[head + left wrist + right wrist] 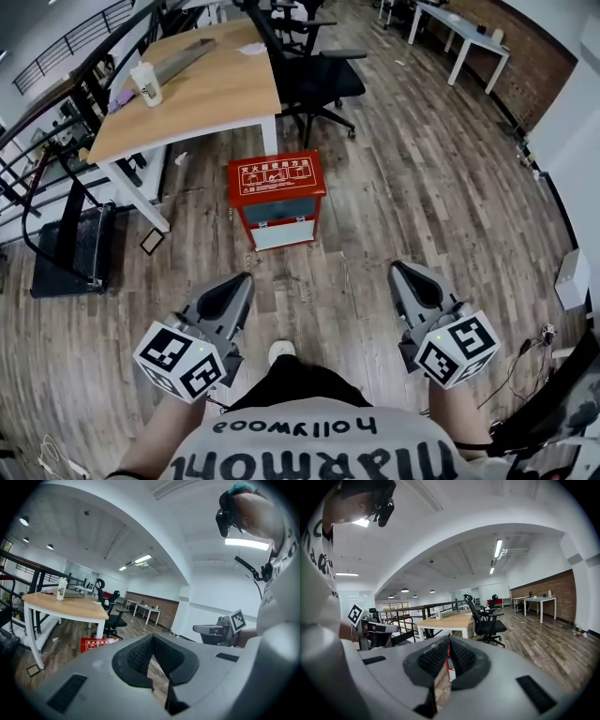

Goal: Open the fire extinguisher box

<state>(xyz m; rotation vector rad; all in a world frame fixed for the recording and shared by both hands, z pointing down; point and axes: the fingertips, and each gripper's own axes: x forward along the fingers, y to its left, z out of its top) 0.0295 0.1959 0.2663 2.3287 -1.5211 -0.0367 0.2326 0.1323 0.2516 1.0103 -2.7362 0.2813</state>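
Grey-brown wood-plank flooring (403, 187) stretches ahead. At twelve o'clock, well apart from me, stands the boxy red metal fire extinguisher cabinet (277, 180), glazed front closed. My left gripper (246, 278) and right gripper (396, 268) keep textured pads pressed together.

Brown wood-plank floor (422, 187), wooden desk (216, 89), black office chair (323, 80)
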